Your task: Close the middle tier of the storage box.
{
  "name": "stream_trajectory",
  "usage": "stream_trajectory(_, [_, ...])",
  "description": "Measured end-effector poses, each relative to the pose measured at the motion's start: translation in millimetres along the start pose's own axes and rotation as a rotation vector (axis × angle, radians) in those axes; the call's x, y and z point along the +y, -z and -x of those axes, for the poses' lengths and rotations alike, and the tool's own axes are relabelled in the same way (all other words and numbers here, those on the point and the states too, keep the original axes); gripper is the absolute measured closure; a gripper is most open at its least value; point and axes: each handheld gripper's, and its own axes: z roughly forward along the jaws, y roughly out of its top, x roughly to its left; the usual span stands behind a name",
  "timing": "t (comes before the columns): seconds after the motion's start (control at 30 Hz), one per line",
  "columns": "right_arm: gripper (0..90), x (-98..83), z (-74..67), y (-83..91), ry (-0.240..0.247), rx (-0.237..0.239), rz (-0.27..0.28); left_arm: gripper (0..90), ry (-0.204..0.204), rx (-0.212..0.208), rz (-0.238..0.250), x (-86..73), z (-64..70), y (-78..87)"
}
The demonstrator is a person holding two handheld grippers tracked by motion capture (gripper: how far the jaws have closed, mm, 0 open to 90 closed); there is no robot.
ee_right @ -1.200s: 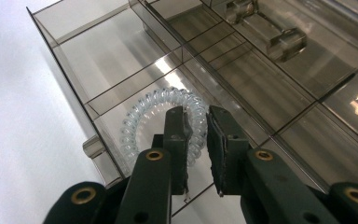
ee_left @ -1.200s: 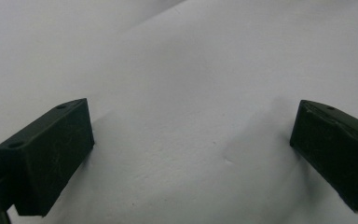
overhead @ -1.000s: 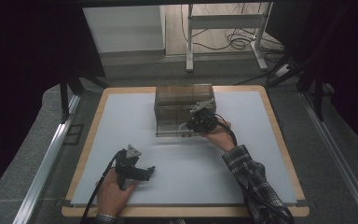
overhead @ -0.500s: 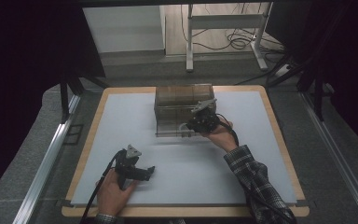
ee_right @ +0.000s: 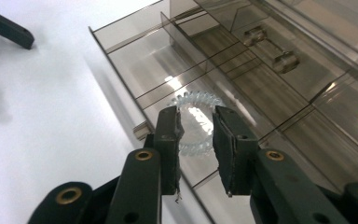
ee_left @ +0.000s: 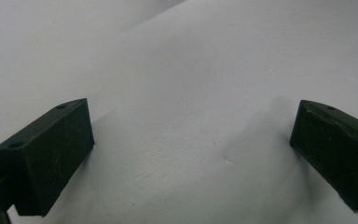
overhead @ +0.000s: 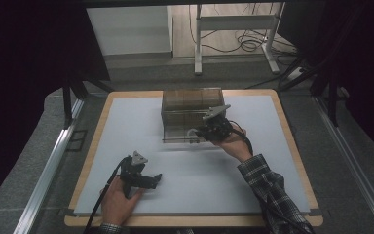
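Note:
A smoked clear drawer box [overhead: 192, 105] stands at the back middle of the white table, its lowest drawer [ee_right: 135, 60] pulled out toward me. A clear spiral hair tie [ee_right: 196, 99] lies in one of the drawer's compartments. My right gripper [ee_right: 196, 126] hovers just above it, jaws a little apart on either side of the ring, pads not pressing on it. From above, the right gripper [overhead: 196, 133] reaches over the drawer front. My left gripper [overhead: 156, 179] rests on the table at the near left, and the left gripper [ee_left: 191, 149] stands wide open with nothing between its jaws.
The white mat [overhead: 253, 175] sits on a board with a wooden rim [overhead: 292, 141]. Inside the box, an upper drawer [ee_right: 270, 46] holds small clear pieces. The other gripper's jaw [ee_right: 9, 30] shows far off at the top left.

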Motion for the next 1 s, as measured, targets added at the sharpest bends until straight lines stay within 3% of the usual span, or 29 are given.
stream_trajectory(0.47, [87.5,-10.4,-12.2,10.6,0.006,0.039,0.003,0.0,0.001,0.000,0.001,0.0,0.0,-0.1])
stream_trajectory(1.0, [88.2,-31.4,-20.1,6.2,0.023,0.048,-0.019,0.0,0.000,-0.001,0.001,0.0,0.0,-0.1])
